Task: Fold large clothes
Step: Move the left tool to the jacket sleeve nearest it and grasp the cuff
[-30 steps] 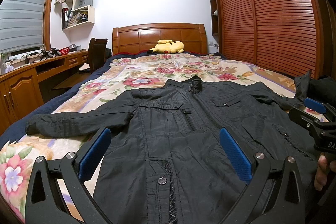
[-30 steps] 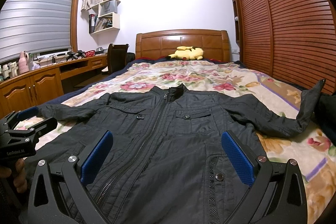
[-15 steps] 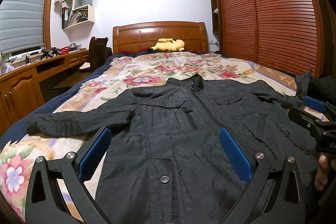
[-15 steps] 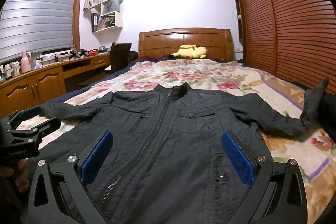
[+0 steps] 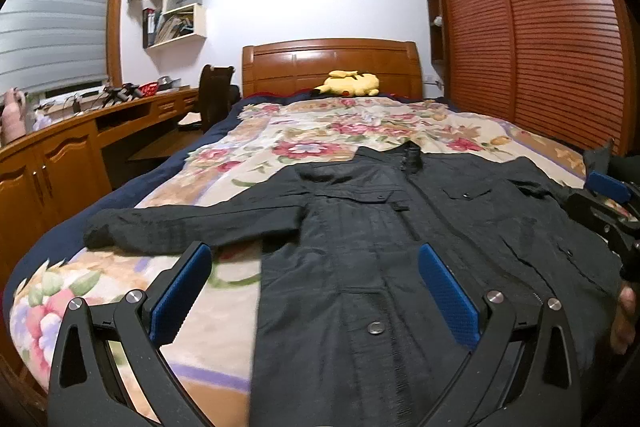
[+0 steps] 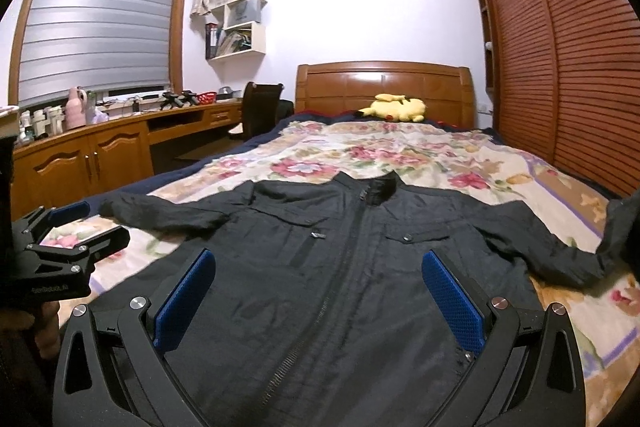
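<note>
A large black jacket (image 5: pixel 400 227) lies face up and zipped on the flowered bedspread (image 5: pixel 320 131), collar toward the headboard, both sleeves spread out sideways. My left gripper (image 5: pixel 316 291) hovers open over the jacket's left hem edge, nothing between its blue pads. My right gripper (image 6: pixel 320 299) stands open above the jacket (image 6: pixel 340 267) near its zipper and lower front. Each gripper shows at the edge of the other's view: the right one (image 5: pixel 612 203), the left one (image 6: pixel 68 231). The right sleeve's cuff (image 6: pixel 616 227) stands raised at the bed's right edge.
A yellow plush toy (image 5: pixel 352 85) rests by the wooden headboard (image 5: pixel 332 67). A long wooden desk (image 6: pixel 120 139) with a chair (image 6: pixel 260 107) runs along the left wall. Slatted wardrobe doors (image 6: pixel 560 47) line the right side. A hand (image 5: pixel 624 319) holds the right gripper's handle.
Both grippers have drifted left and back a little from the jacket, which now sits lower and farther in both views. The jacket itself has not moved. Both grippers stay open.
</note>
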A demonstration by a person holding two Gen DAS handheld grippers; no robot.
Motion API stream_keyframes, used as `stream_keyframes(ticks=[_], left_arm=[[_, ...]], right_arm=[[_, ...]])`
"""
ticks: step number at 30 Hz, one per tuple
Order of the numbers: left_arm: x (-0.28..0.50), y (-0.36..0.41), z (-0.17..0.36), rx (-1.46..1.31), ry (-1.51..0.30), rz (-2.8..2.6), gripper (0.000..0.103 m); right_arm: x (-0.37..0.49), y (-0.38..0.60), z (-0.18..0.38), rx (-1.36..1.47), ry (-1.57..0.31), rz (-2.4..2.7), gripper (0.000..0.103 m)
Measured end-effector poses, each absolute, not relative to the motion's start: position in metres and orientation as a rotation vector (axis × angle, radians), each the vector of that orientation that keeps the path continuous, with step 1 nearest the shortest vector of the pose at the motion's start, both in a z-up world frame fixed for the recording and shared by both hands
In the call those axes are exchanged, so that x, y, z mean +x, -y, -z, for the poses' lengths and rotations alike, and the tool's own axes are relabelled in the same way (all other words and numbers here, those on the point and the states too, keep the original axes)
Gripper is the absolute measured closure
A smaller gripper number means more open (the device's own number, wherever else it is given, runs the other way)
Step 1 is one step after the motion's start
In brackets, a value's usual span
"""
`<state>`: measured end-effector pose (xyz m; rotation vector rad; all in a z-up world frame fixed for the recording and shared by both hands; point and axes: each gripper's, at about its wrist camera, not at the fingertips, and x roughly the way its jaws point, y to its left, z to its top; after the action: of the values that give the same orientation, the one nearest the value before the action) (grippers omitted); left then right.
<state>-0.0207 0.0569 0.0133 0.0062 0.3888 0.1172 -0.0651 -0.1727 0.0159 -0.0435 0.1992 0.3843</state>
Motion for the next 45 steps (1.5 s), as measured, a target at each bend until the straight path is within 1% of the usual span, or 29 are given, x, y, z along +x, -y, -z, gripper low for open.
stream_keyframes(ticks=[9, 22, 31, 40, 45], left_arm=[[-0.033, -0.096, -0.009, -0.008, -0.426, -0.175, 0.0], [-0.033, -0.15, 0.001, -0.035, -0.483, -0.23, 0.0], [-0.019, -0.196, 0.009, -0.047, -0.529, -0.26, 0.0], [0.016, -0.259, 0.021, -0.061, -0.63, -0.309, 0.0], [0.031, -0.29, 0.023, -0.052, -0.644, -0.355, 0.0]], right_arm=[[-0.053, 0.164, -0.021, -0.071, -0.184, -0.419, 0.0], [-0.011, 0.128, -0.025, -0.132, -0.216, -0.476, 0.0], [0.03, 0.104, -0.017, -0.166, -0.288, -0.53, 0.0], [0.07, 0.088, 0.005, -0.18, -0.398, -0.567, 0.0], [0.081, 0.082, 0.004, -0.188, -0.421, -0.57, 0.0]])
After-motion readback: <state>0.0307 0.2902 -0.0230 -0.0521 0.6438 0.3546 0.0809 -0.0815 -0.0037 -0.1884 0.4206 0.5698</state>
